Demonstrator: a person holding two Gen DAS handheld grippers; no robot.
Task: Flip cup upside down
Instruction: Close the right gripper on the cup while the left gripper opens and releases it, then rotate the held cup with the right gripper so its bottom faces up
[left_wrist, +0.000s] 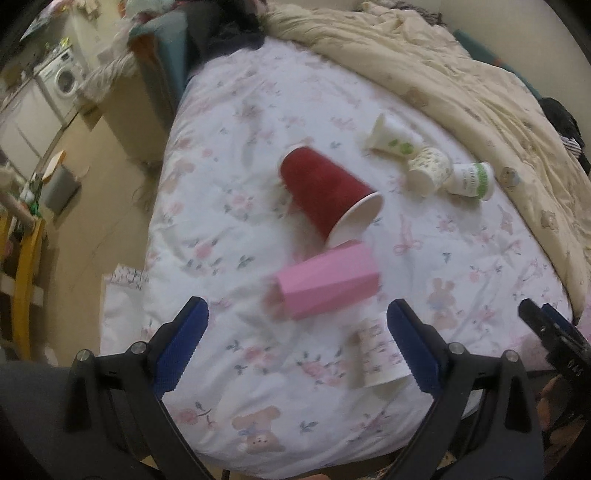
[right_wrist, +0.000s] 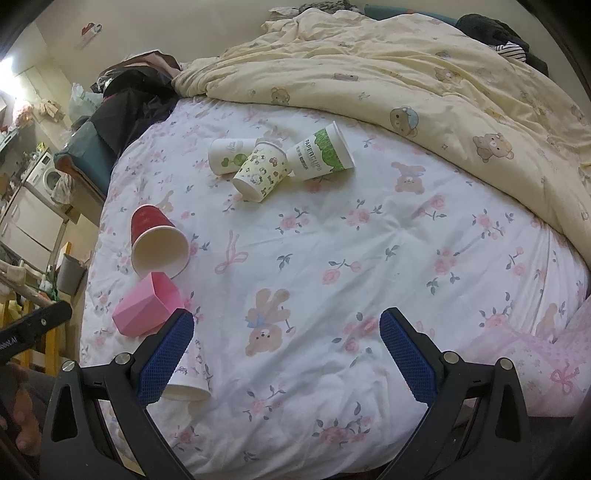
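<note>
The green-and-white paper cup (right_wrist: 320, 154) reads "PAPER CUPS" — smaller print beneath looks too blurred to read.

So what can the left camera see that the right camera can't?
Only the left wrist view shows the yellow wooden frame by the floor and the right gripper at its edge. Only the right wrist view shows the wall decoration and the printed side of the green-topped cup, reading PAPER CUPS. Both show the red cup and pink cup lying on their sides, three patterned cups huddled together, a flowery cup near the fingers, the yellow bear blanket and the washing machine.
</note>
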